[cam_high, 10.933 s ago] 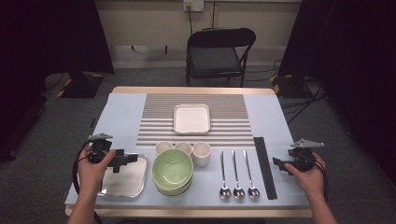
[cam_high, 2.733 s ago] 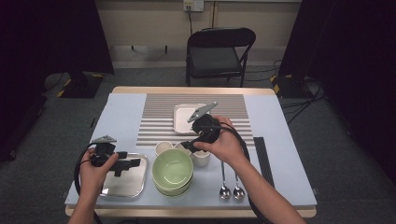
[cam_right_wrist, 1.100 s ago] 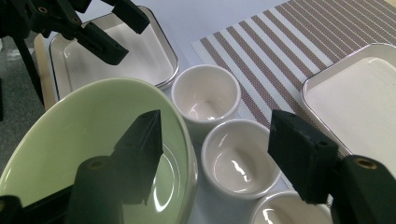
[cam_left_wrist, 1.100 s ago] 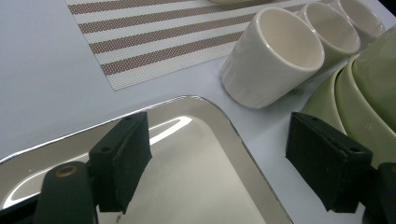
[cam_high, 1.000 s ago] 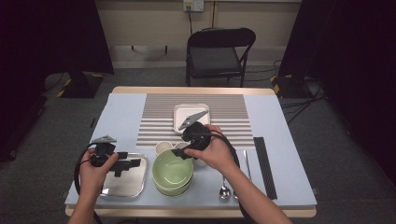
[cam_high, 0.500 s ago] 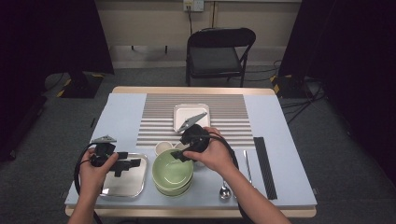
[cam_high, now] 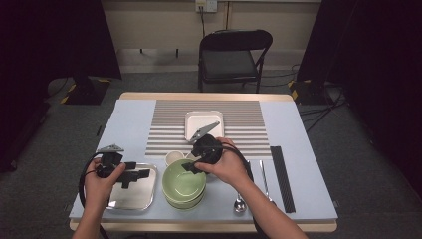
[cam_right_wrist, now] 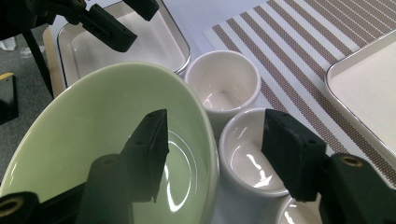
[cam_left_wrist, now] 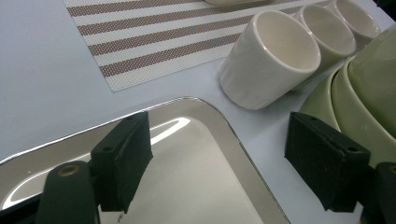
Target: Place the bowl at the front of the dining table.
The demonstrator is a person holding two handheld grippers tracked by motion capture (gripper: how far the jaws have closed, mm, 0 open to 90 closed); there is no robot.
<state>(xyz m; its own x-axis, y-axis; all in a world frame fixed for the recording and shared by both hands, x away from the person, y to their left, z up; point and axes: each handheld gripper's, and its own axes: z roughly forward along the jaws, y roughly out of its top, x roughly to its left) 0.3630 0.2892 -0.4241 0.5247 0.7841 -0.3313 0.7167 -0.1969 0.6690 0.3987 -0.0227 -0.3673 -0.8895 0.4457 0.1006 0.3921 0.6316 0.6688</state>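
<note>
A stack of light green bowls (cam_high: 184, 183) stands near the table's front, with three small white cups (cam_high: 173, 158) just behind it. My right gripper (cam_high: 190, 167) reaches in over the stack's far rim. In the right gripper view, one jaw of the right gripper (cam_right_wrist: 217, 149) hangs inside the top green bowl (cam_right_wrist: 93, 140) and the other over a white cup (cam_right_wrist: 247, 156). The rim lies between the jaws, untouched. The jaws have just been closing and are still open. My left gripper (cam_high: 137, 175) hovers open over a steel tray (cam_high: 124, 200), with nothing between its pads (cam_left_wrist: 123, 158).
A white square plate (cam_high: 205, 121) sits on the striped placemat (cam_high: 239, 119) behind the cups. Spoons (cam_high: 240, 203) and a black strip (cam_high: 282, 177) lie to the right of the bowls. A folding chair (cam_high: 231, 55) stands beyond the table.
My right hand has come from the table's right edge to the green bowls and settled at their rim. Over the last second it barely shifted. The left hand has stayed over the tray.
</note>
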